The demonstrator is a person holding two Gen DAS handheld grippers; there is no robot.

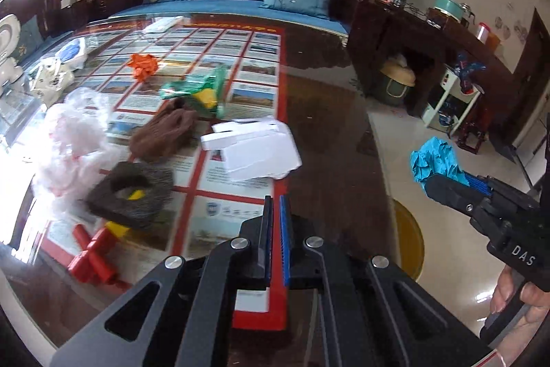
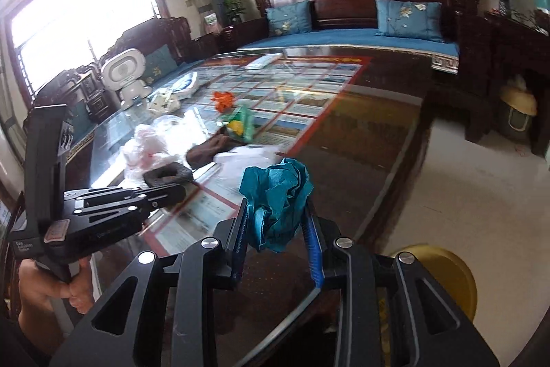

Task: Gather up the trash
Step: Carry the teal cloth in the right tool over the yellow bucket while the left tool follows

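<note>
Trash lies across the glass-topped table (image 1: 326,112): from left, crumpled clear plastic (image 1: 74,140), then torn white paper (image 1: 256,147). The left gripper (image 1: 276,205) hangs pressed together, empty. The right gripper (image 2: 276,226) clamps a crumpled teal paper ball (image 2: 276,195) beyond the table's edge; next, probably, carrying it over the yellow bin (image 2: 450,277).

My right gripper (image 1: 429,186) is cut off by the right edge of the left wrist view, and its fingers cover the lower part of the crumpled blue paper (image 2: 275,198) I hold. The yellow bin (image 2: 450,281) on the floor is largely hidden behind my right gripper's frame, so its contents cannot be read. The print on the poster (image 1: 220,57) under the glass is too blurred to make out, and the red blocks (image 1: 92,253) are smeared.
</note>
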